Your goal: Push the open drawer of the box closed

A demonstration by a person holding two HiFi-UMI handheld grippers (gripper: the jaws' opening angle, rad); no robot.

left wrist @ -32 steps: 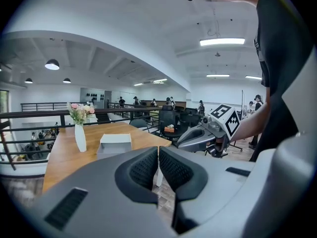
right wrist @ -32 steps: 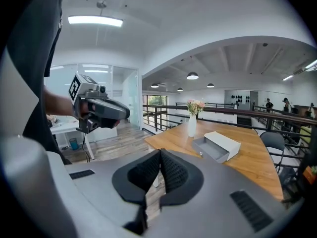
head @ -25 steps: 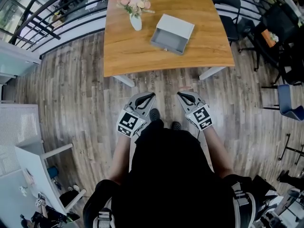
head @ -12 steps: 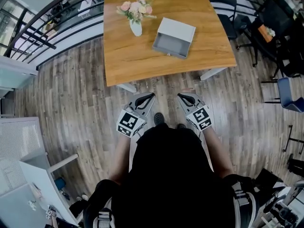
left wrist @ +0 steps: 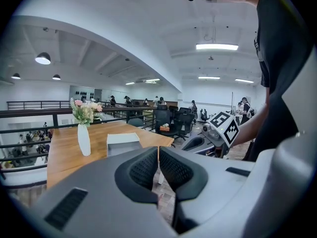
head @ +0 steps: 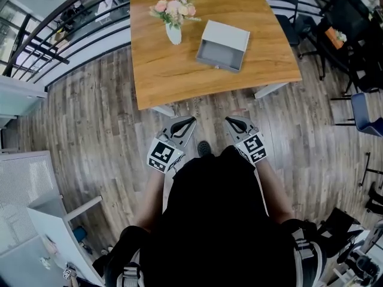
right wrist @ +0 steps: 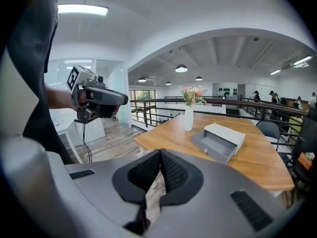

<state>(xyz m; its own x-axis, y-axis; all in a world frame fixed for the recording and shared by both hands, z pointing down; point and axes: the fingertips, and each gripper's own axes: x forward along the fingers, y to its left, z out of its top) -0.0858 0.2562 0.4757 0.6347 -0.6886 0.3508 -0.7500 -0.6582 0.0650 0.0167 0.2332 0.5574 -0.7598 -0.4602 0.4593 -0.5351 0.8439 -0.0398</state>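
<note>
While closed, two grippers [head: 187,122] [head: 231,121], one box [head: 224,43].

Wooden table [head: 173,64]: vase [head: 173,33], grey box [head: 227,36], drawer [head: 220,56] open.

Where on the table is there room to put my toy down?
The biggest bare patch is the near-left corner of the table, in front of the vase. There's also a bare strip between the box and the table's right edge. It's only tight in the gap between vase and box.
</note>
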